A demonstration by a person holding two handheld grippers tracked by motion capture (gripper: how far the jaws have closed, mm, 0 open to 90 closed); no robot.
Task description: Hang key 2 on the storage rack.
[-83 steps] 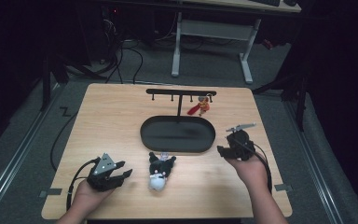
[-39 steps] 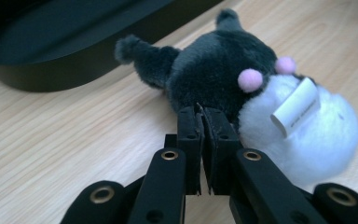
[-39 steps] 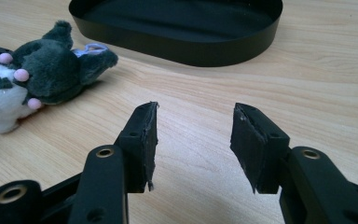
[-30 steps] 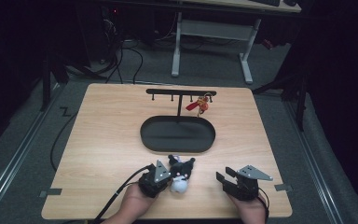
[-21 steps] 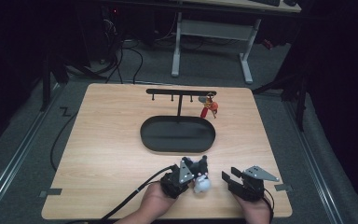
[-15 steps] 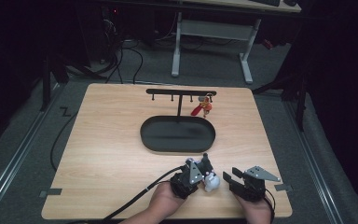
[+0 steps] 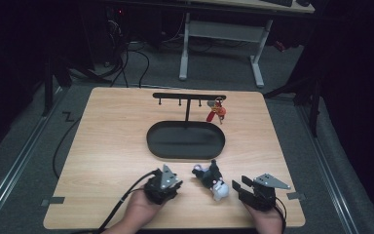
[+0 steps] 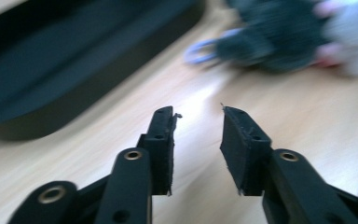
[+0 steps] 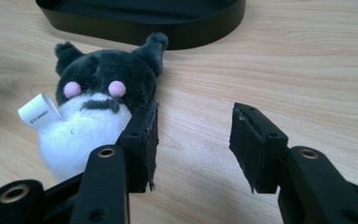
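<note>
A small plush toy [image 7: 211,179], dark grey on top with a white belly and pink cheeks, lies on the wooden table [image 7: 112,136] near the front edge, between my two grippers. My left gripper [image 7: 164,184] sits just to its left, open and empty; in the left gripper view [image 8: 198,122] the plush toy [image 8: 279,35] is a blur ahead and to the right. My right gripper [image 7: 241,189] rests close to the toy's right, open with nothing between its jaws. In the right gripper view [image 9: 193,123] the plush toy [image 9: 98,100] lies just beside the left jaw, with a white tag [image 9: 39,112].
A black oval tray [image 7: 185,140] sits mid-table, behind the toy. A black rack with hooks [image 7: 189,97] stands behind it, with a red key fob and keys [image 7: 216,112] hanging at its right end. Bare wood lies left and right of the tray.
My left gripper carried the plush toy rightward along the front edge, let go of it, and has pulled back to the left. The right gripper came down to the front right.
</note>
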